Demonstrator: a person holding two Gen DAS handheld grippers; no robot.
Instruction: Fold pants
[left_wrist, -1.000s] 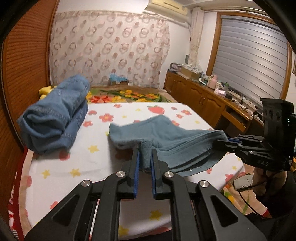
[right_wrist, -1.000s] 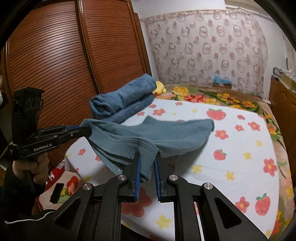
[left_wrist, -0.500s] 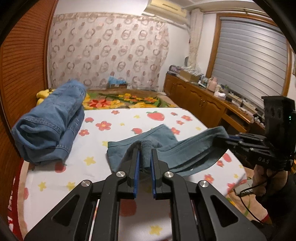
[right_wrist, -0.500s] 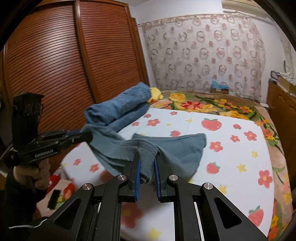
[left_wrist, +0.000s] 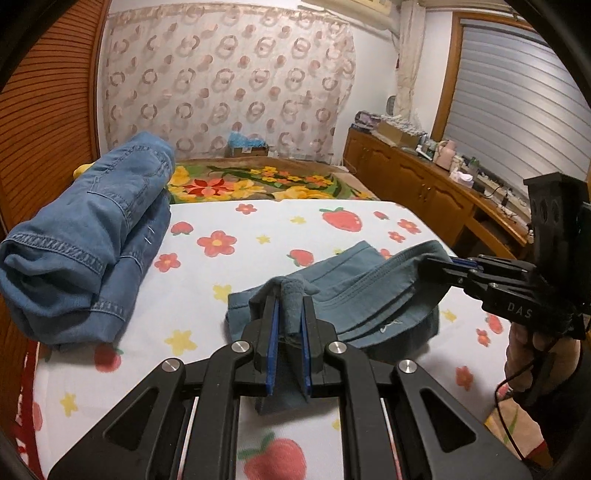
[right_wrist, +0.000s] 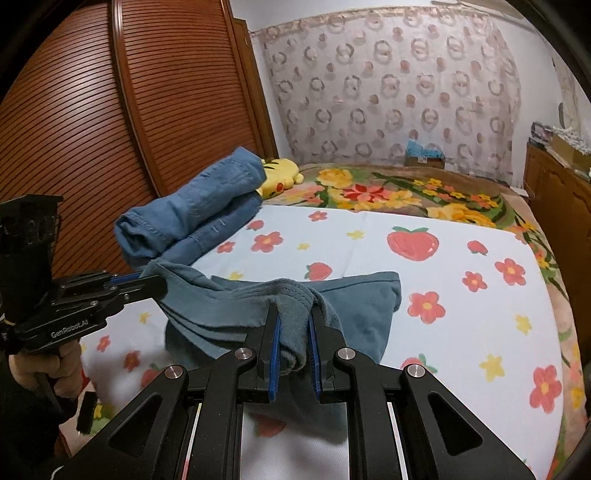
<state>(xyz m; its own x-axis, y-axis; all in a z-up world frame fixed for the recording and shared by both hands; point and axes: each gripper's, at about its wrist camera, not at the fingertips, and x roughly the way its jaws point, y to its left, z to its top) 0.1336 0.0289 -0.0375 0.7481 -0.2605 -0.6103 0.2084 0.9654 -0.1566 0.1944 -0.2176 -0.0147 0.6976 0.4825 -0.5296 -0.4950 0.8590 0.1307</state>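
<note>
Two grippers pinch bunched waistband edges of soft teal-grey cotton pants (left_wrist: 369, 291): left gripper (left_wrist: 289, 295) and right gripper (right_wrist: 293, 301) clamped on fabric; garment sags between them onto white strawberry-and-flower print bedsheet (right_wrist: 461, 332), near folded blue denim jeans (left_wrist: 92, 229)

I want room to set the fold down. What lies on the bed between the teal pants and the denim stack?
Only bare printed sheet separates the teal pants from the denim stack, shown in the left wrist view.
</note>
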